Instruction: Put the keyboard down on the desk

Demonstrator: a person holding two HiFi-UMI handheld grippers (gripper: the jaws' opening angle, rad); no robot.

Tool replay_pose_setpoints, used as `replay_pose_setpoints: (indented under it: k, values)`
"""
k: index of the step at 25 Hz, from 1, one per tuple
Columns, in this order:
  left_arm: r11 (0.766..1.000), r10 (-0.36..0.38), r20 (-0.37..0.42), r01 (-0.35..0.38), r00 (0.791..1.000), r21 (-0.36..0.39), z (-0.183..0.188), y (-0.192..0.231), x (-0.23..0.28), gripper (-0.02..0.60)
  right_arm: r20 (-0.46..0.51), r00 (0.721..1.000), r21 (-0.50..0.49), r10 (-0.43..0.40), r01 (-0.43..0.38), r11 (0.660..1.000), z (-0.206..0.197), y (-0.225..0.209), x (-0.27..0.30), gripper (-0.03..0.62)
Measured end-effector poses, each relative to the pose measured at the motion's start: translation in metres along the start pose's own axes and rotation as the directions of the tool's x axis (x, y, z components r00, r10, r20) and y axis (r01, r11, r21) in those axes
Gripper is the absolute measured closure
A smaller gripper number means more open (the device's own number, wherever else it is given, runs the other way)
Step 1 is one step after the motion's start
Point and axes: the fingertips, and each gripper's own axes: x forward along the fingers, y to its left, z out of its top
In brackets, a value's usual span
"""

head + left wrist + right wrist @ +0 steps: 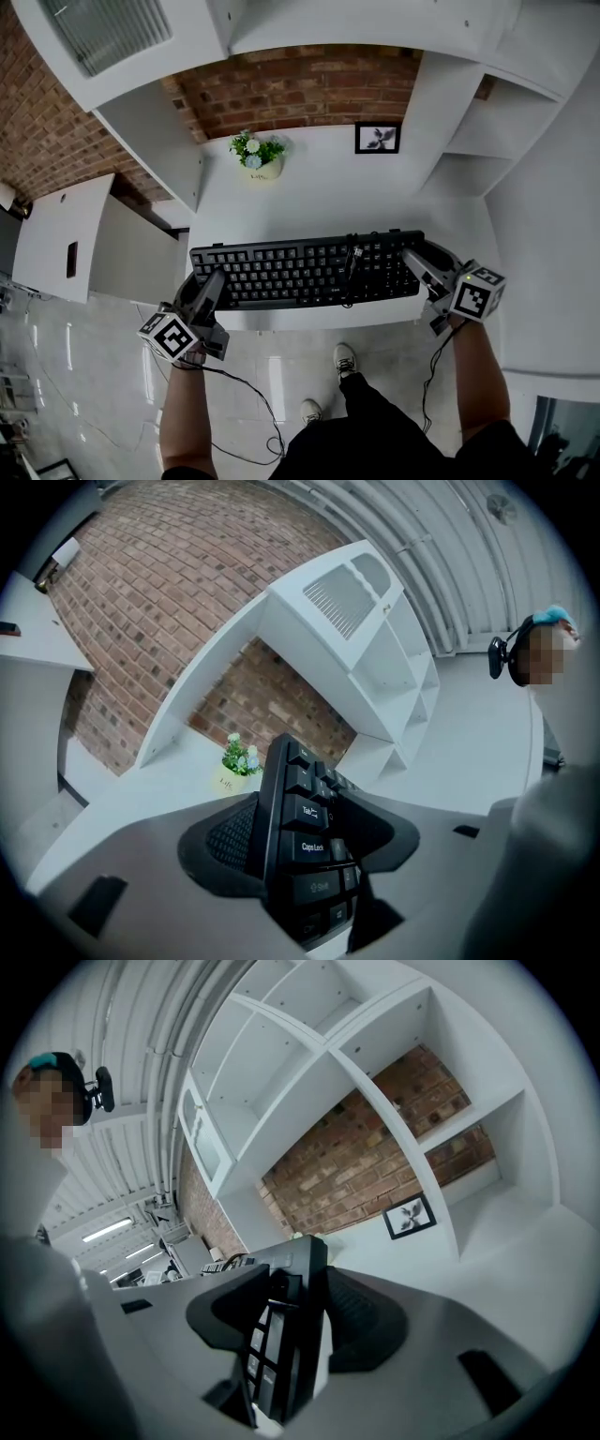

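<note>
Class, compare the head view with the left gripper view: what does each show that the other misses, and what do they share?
Only the head view: the right gripper gripping the right end of the keyboard, the framed picture, the person's shoes. Only the left gripper view: the print on the Caps Lock key, and the pads of the left gripper pressing the keyboard's left end. Both: the keyboard, the flower pot, the brick wall.

Brick wall (pixel 300 89) w/ white shelves (pixel 445 112), glossy floor (pixel 103 356).
</note>
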Motion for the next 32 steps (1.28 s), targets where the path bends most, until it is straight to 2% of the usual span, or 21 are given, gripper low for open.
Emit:
replay_pose_setpoints:
  k: [9,13,18,23,32]
  values:
    - [0.997,0.027,-0.072,-0.032,0.997,-0.064,-0.033,0.033,0.025,0.327,-0.066,0.997,0.073,-0.038,0.043,0.996,-0.026,-0.037,0.019,0.396]
    - [0.992,0.080,-0.138,-0.093,0.987,-0.090,-0.044,0.044,0.039,0.325,-0.113,0.992,0.120,-0.052,0.065,0.991,-0.038,-0.055,0.032,0.396]
    - [0.988,0.102,-0.158,-0.119,0.982,-0.101,-0.070,0.074,0.056,0.325,-0.165,0.984,0.160,-0.061,0.088,0.983,-0.061,-0.088,0.047,0.396]
    - [0.976,0.091,-0.217,-0.131,0.972,-0.174,-0.099,0.084,0.069,0.324,-0.209,0.976,0.199,-0.064,0.107,0.974,-0.079,-0.109,0.058,0.396]
    - [0.963,0.146,-0.291,-0.203,0.946,-0.177,-0.125,0.107,0.083,0.318,-0.285,0.955,0.256,-0.079,0.155,0.954,-0.106,-0.136,0.072,0.395]
